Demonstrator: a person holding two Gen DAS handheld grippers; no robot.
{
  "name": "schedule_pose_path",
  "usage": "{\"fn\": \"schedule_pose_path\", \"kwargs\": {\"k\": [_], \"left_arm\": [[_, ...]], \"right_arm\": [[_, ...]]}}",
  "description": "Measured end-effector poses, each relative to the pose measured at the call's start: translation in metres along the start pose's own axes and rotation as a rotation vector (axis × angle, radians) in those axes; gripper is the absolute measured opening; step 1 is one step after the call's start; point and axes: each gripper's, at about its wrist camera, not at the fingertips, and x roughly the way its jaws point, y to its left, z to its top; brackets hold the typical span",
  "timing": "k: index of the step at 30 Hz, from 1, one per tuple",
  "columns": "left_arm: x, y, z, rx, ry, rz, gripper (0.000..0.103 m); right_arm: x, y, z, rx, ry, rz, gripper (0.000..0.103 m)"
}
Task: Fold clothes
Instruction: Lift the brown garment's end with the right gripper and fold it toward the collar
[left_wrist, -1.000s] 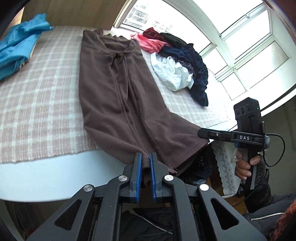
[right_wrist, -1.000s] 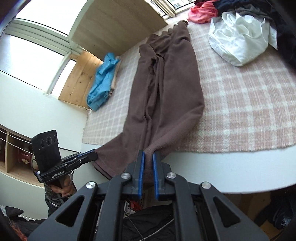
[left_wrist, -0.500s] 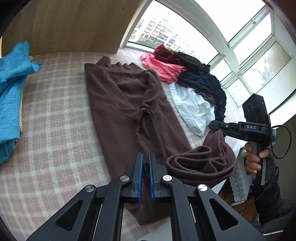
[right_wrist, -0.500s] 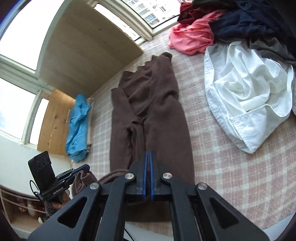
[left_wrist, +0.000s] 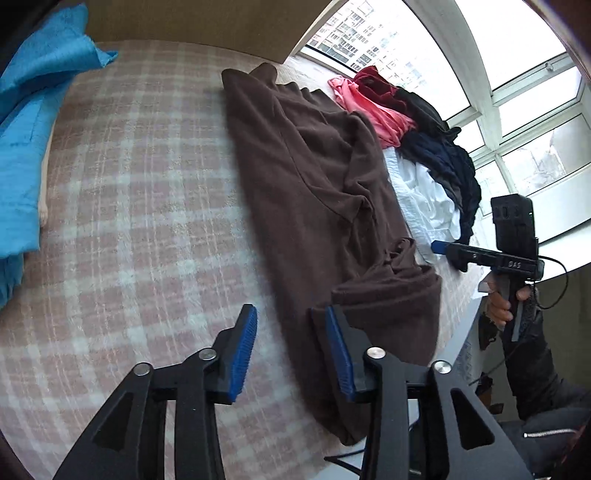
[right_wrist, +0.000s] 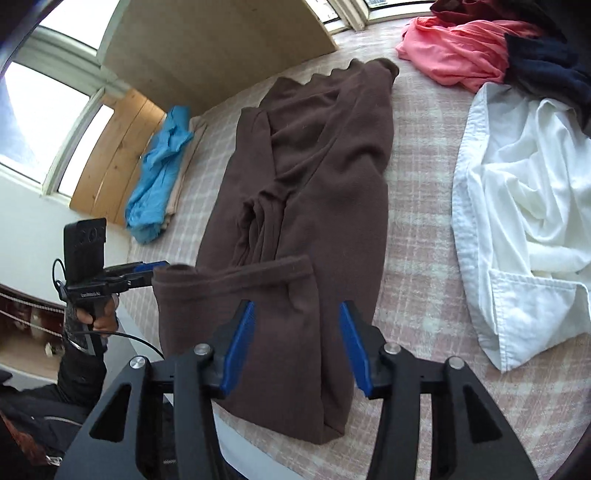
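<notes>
A pink-and-cream plaid woven cloth (left_wrist: 140, 206) covers my table by bright windows. Soft brown fleece trousers (right_wrist: 325, 177) lie lengthwise, leg ends folded back. My left gripper (left_wrist: 288, 325) and right gripper (right_wrist: 295, 317) have just opened, empty.

Plaid-covered bed (left_wrist: 140, 206) carries brown trousers (left_wrist: 321, 192), blue garment (left_wrist: 22, 122), clothes heap (left_wrist: 424, 147)

A pink and white checked cloth (left_wrist: 140, 206) covers the table. A wooden board (right_wrist: 221, 48) leans below bright windows (left_wrist: 524, 122) behind it.
</notes>
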Motion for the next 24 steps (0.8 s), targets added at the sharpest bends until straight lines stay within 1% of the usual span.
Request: {"fn": "schedule_pose_path", "kwargs": {"k": [2,3,5,8,9,10,12,14,15,16,17,18,19,20,22,24], "left_arm": [[0.013,-0.01,-0.013,-0.002,0.037,-0.012,0.043],[0.02,-0.016,-0.017,0.009,0.056,-0.001,0.043],[0.037,-0.026,-0.021,0.031,0.083,0.035,0.043],[0.052,-0.029,-0.019,0.017,0.102,0.062,0.043],[0.054,-0.029,-0.018,0.01,0.104,0.071,0.043],[0.055,-0.031,-0.019,0.015,0.101,0.083,0.043],[0.055,-0.035,-0.02,0.031,0.095,0.109,0.043],[0.055,-0.039,-0.022,0.038,0.085,0.128,0.042],[0.055,-0.04,-0.023,0.035,0.077,0.13,0.042],[0.055,-0.041,-0.023,0.037,0.067,0.137,0.039],[0.054,-0.042,-0.024,0.041,0.056,0.145,0.027],[0.053,-0.045,-0.025,0.058,0.05,0.159,0.019],[0.051,-0.048,-0.026,0.078,0.044,0.175,0.008],[0.048,-0.053,-0.027,0.098,0.037,0.182,0.005],[0.041,-0.063,-0.03,0.133,0.021,0.194,0.004],[0.031,-0.07,-0.031,0.156,-0.002,0.208,0.004]], "right_arm": [[0.007,0.004,-0.004,-0.045,0.023,0.016,0.047],[0.011,0.007,-0.005,-0.071,0.037,0.02,0.047],[0.023,0.012,-0.004,-0.13,0.07,-0.013,0.047],[0.043,0.018,-0.007,-0.211,0.126,-0.072,0.047],[0.048,0.02,-0.008,-0.236,0.136,-0.085,0.05],[0.049,0.022,-0.01,-0.258,0.127,-0.079,0.055],[0.048,0.023,-0.015,-0.288,0.107,-0.07,0.056],[0.046,0.02,-0.018,-0.291,0.087,-0.054,0.055],[0.045,0.019,-0.019,-0.288,0.076,-0.055,0.049],[0.044,0.017,-0.02,-0.285,0.069,-0.056,0.032],[0.043,0.016,-0.02,-0.277,0.071,-0.051,0.024],[0.041,0.015,-0.02,-0.26,0.073,-0.034,0.012],[0.039,0.014,-0.02,-0.246,0.074,-0.022,0.01],[0.036,0.014,-0.021,-0.24,0.07,-0.018,0.01],[0.029,0.018,-0.024,-0.23,0.056,-0.012,0.01],[0.019,0.014,-0.029,-0.181,0.033,-0.009,0.009]]}}
